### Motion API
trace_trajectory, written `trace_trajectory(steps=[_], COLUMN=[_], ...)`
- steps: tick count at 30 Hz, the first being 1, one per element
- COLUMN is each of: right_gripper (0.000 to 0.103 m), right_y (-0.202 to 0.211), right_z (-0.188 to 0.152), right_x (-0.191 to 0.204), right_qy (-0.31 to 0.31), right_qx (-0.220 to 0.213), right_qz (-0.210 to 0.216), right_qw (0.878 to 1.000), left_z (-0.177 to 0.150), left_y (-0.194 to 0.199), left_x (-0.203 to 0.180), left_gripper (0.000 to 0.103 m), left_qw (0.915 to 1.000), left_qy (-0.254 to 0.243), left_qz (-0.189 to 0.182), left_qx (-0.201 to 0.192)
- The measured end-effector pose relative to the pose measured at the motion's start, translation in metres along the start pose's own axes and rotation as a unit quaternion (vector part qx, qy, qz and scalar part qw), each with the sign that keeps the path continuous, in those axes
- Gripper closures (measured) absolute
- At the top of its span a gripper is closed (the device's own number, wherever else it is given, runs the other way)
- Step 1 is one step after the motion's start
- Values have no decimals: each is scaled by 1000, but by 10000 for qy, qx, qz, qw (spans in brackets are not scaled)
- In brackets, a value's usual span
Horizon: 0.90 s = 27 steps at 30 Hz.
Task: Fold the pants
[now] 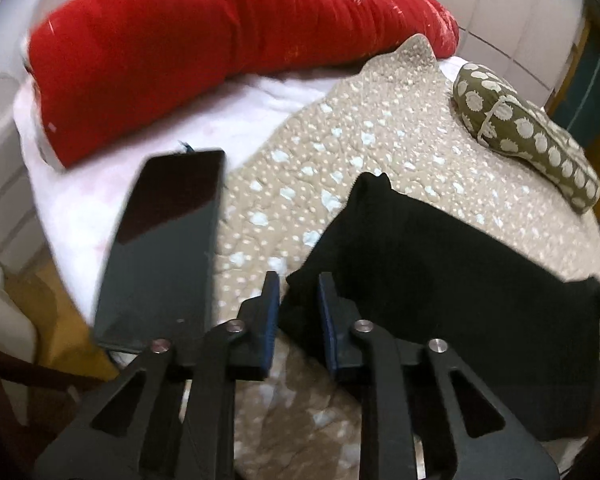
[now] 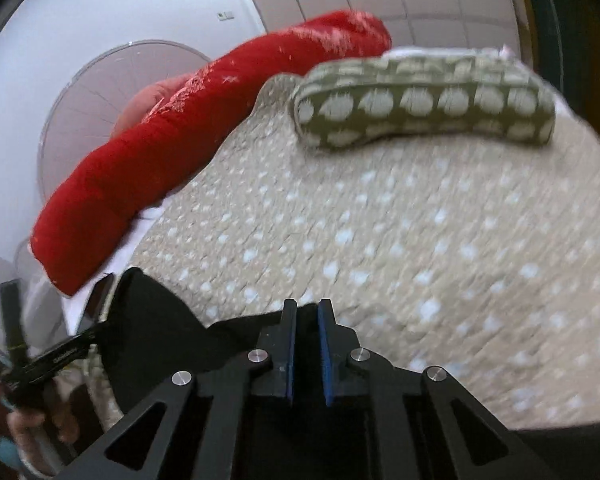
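The black pants [image 1: 440, 264] lay bunched on the dotted quilt [image 1: 300, 168]. The left tongs [image 1: 299, 284] stood apart at their 9 o'clock edge; the right tongs [image 2: 307, 312] pinched their hem, likely to spread them.

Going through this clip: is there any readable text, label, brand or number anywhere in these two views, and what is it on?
No text can be read in either view.
Left gripper, seen from the right wrist view: a pale marking on its arm, too small and blurred to read.
White wall: a small plate or sticker, too blurred to read.
Phone: screen dark, no text.
Black pants: no label visible.
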State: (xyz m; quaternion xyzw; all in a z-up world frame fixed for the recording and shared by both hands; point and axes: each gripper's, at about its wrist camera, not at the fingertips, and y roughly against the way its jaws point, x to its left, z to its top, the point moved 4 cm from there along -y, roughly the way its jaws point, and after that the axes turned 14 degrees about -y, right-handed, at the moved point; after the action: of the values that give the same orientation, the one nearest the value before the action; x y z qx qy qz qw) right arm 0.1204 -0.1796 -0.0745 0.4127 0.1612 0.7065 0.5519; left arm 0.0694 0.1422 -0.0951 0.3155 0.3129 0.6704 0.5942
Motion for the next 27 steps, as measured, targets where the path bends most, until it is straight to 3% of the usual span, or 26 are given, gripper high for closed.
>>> trace_trajectory(steps=[3, 5, 6, 8, 10, 15, 18, 20, 24, 27], right_gripper=[94, 93, 93, 82, 81, 81, 75, 68, 68, 69], right_y=[-32, -45, -39, -19, 9, 50, 49, 48, 27, 4], right_z=[-6, -8, -7, -2, 0, -38, -69, -88, -120, -128], right_x=[-4, -15, -18, -22, -17, 40, 66, 81, 114, 123], right_qy=[135, -60, -206, -424, -396, 637, 990, 1296, 2257, 2643], right_qx=[178, 285, 238, 84, -103, 155, 389, 364, 474, 221], right_qz=[-393, -393, -312, -193, -63, 864, 1154, 1193, 836, 551], right_qw=[9990, 9988, 9990, 9989, 9991, 9941, 9876, 9837, 9694, 9626], left_z=[-3, -3, -3, -2, -1, 3, 5, 5, 4, 3], left_y=[-11, -10, -6, -1, 5, 22, 29, 32, 31, 29], left_x=[7, 10, 13, 16, 21, 16, 8, 6, 9, 15], left_gripper=[85, 85, 85, 85, 85, 84, 72, 69, 69, 69], left_qw=[9998, 9998, 9998, 9996, 9992, 9993, 9994, 9995, 9992, 9991], left_qy=[67, 117, 149, 230, 356, 342, 213, 178, 292, 366], left_qz=[88, 2, -34, -108, -154, -168, -217, -205, -248, -219], left_qx=[170, 164, 137, 138, 139, -51, -151, -175, -137, -51])
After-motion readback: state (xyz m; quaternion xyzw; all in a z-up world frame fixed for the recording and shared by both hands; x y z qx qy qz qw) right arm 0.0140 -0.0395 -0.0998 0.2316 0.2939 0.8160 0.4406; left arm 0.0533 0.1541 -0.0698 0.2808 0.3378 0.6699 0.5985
